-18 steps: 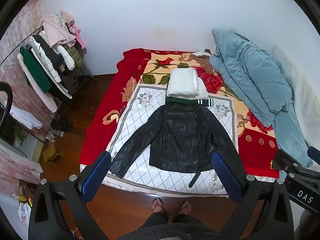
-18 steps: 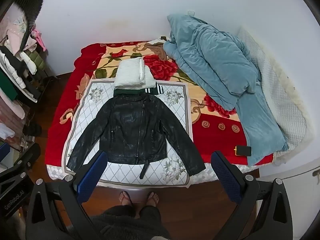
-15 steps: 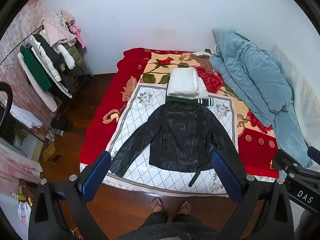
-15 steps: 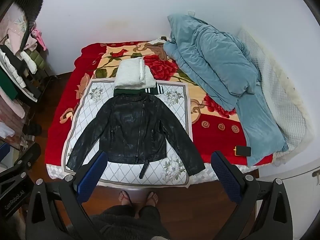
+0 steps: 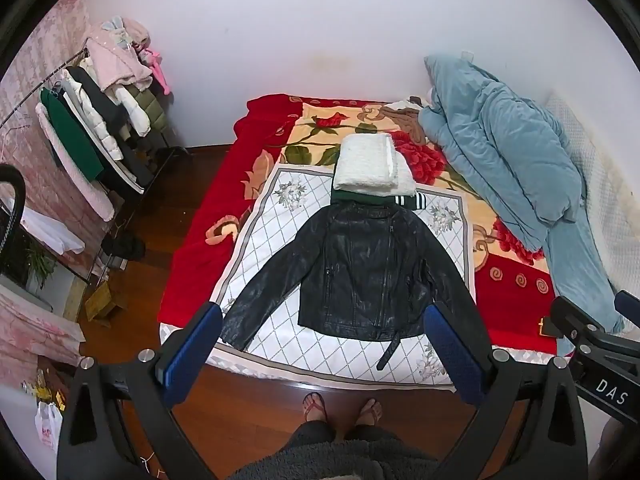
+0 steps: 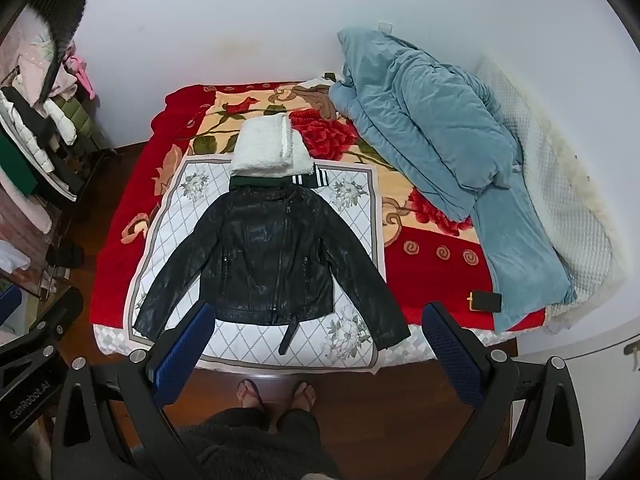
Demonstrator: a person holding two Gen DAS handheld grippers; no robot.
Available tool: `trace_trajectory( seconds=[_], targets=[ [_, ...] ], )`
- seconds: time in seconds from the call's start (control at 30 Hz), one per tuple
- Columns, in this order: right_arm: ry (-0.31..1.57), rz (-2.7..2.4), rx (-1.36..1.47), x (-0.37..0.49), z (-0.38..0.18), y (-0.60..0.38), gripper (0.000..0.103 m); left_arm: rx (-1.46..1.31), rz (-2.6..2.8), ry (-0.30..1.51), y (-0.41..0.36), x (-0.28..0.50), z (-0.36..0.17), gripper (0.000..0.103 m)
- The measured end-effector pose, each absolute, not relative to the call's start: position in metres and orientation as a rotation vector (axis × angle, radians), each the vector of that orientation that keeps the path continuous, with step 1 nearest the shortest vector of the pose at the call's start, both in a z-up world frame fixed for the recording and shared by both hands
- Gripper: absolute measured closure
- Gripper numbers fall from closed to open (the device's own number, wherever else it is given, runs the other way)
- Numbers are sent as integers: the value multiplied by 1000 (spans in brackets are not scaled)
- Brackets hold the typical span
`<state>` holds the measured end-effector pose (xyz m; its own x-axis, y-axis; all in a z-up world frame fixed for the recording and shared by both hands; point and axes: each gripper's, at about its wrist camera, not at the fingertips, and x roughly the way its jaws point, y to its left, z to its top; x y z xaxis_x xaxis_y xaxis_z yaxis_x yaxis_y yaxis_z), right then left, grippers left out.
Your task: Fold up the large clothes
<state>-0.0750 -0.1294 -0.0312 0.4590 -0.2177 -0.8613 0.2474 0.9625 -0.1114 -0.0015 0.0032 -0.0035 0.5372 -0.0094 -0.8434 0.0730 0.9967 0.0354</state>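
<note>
black leather jacket lay spread on the bed, folding not yet begun.

the bed carried the jacket flat on a white quilted mat, sleeves out, below a stack of folded clothes; no containers appeared. left hand-held gripper and right hand-held gripper hung well above it, jaws spread wide and empty. the next move likely called for reaching down to a sleeve.
</note>
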Motion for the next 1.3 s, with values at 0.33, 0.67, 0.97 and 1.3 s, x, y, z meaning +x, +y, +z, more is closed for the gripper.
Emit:
trace_trajectory(
  seconds=[0.33, 0.67, 0.97, 1.3],
  targets=[
    [1053, -287, 29, -79, -29, -126, 0, 66, -50, 1002, 5, -7, -4, 0],
    [1050, -285, 29, -81, -28, -125, 0, 64, -51, 1003, 6, -8, -4, 0],
    [1048, -289, 29, -79, -26, -119, 0, 64, -52, 1003, 5, -8, -4, 0],
    [1047, -287, 31, -76, -27, -112, 0, 65, -54, 1000, 8, -12, -1, 0]
  ],
)
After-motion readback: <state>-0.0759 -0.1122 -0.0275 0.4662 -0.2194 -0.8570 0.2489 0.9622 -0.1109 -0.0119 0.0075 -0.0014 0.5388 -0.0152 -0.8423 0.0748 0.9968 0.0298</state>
